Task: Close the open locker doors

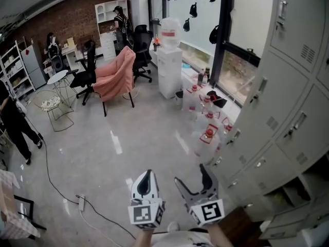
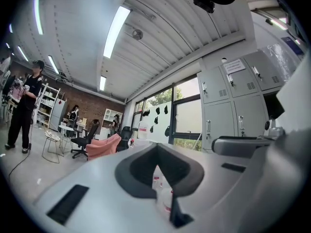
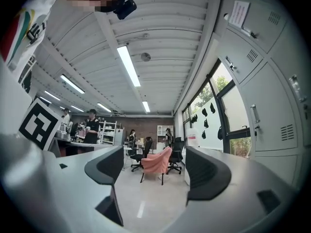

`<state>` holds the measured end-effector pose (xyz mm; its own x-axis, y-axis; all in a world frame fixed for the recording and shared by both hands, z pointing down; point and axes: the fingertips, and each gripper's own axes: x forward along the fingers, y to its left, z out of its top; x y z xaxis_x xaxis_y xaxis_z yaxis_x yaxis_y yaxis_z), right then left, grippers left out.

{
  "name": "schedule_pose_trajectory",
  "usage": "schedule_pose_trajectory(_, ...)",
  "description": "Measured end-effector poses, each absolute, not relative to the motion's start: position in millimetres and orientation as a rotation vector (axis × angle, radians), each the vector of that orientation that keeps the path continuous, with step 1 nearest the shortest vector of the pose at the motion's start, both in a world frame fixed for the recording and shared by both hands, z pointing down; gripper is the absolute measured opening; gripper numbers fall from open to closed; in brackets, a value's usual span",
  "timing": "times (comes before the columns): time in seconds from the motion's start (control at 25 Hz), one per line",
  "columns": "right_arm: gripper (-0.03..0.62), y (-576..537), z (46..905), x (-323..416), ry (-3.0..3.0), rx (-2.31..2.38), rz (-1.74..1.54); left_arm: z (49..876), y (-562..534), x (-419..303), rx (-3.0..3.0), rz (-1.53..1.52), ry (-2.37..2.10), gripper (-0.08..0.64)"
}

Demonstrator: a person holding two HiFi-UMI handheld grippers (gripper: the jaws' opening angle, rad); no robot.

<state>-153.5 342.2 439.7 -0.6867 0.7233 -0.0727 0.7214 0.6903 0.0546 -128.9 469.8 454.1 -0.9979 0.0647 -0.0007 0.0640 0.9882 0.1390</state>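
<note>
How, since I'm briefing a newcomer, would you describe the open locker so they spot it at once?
Find the grey locker bank on the right, beside the window. In its lowest rows, at the near end, the open locker shows its inside, while its neighbours show shut doors with handles.

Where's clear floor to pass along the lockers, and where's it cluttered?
Free: the grey floor between the pink chair, the cable and the water jugs. Crowded: the jugs are packed along the foot of the lockers, up to the water dispenser.

Bare floor (image 1: 128, 143) open ahead, lockers (image 1: 288, 102) walling the right, water bottles (image 1: 208, 137) clustered along their far foot, cable (image 1: 48, 169) trailing near left
</note>
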Motion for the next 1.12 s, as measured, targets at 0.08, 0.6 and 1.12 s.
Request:
schedule_pose_trajectory(0.08,0.365,339.2,439.2,-151.1,2.802,1.192,0.039,455.9,468.7,-126.8,0.106,0.229,3.127,0.005)
schedule_pose_trajectory(0.6,0.365,311.2,458.0,-142.1,2.88,1.099,0.076,462.8,452.3,-124.0,0.019,0.254,3.142,0.006)
schedule_pose_trajectory(1.12,0.365,279.5,459.6,-180.2,2.938,1.009,0.137,457.3,428.2,-164.7,-0.059,0.279,3.138,0.006)
